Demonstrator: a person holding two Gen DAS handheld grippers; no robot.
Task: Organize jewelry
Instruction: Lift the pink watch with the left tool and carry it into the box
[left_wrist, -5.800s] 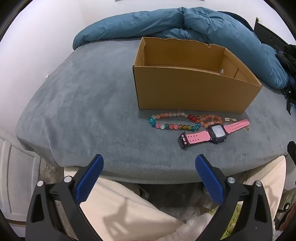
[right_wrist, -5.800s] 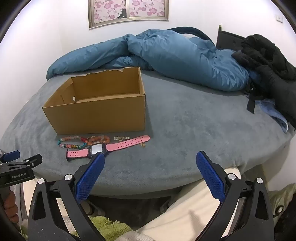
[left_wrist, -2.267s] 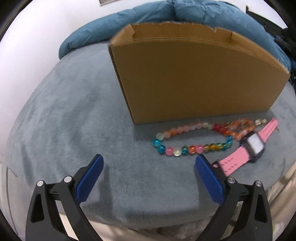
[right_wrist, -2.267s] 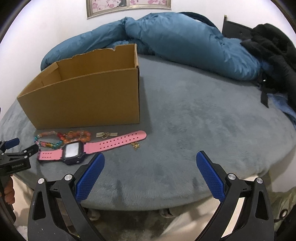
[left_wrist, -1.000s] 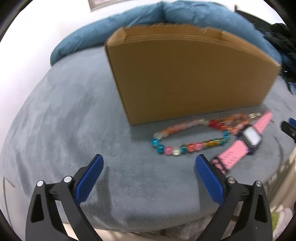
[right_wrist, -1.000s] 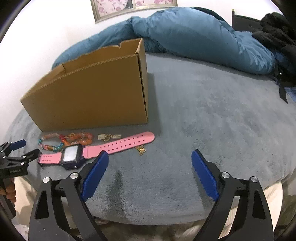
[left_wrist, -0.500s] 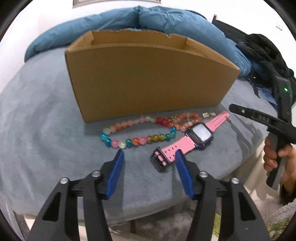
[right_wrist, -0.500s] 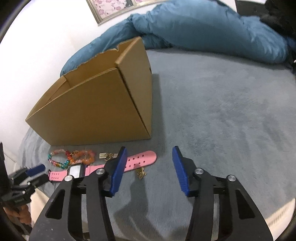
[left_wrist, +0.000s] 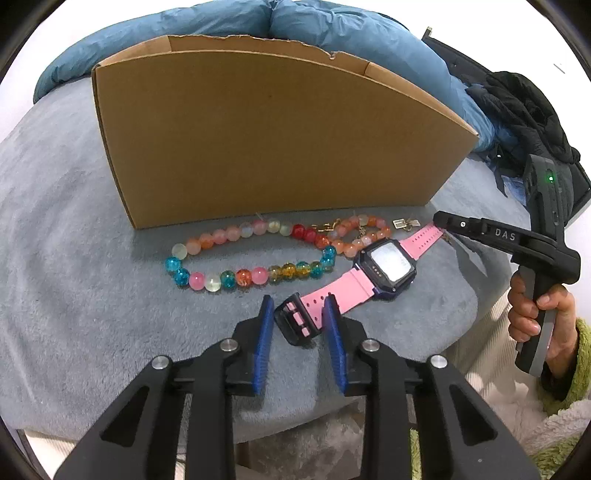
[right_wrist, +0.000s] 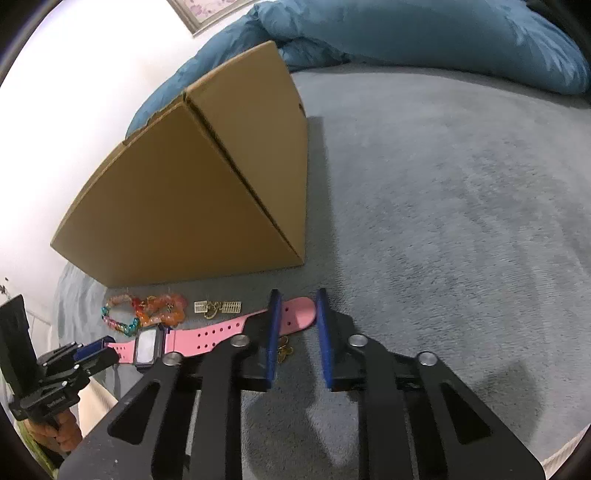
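A pink-strapped watch (left_wrist: 384, 264) lies on the grey bed in front of a cardboard box (left_wrist: 266, 136). My left gripper (left_wrist: 297, 314) is partly closed, its blue pads on either side of the watch's black buckle end (left_wrist: 295, 323). My right gripper (right_wrist: 297, 319) is partly closed around the strap's free pink tip (right_wrist: 299, 314). I cannot tell if either pair of pads touches the strap. A bead necklace (left_wrist: 243, 254) and an orange bead bracelet (left_wrist: 360, 232) lie beside the watch. Small gold pieces (right_wrist: 218, 307) lie by the box, and a gold charm (right_wrist: 283, 349) under my right gripper.
The box (right_wrist: 192, 192) stands upright, its open top facing up. A blue duvet (left_wrist: 314, 26) is heaped behind it, and black clothing (left_wrist: 524, 107) lies at the right. The bed edge (left_wrist: 314, 417) runs just below the watch.
Both grippers have moved in onto the watch and narrowed their jaws, the left around the buckle end, the right around the strap tip. The jewelry has not moved.
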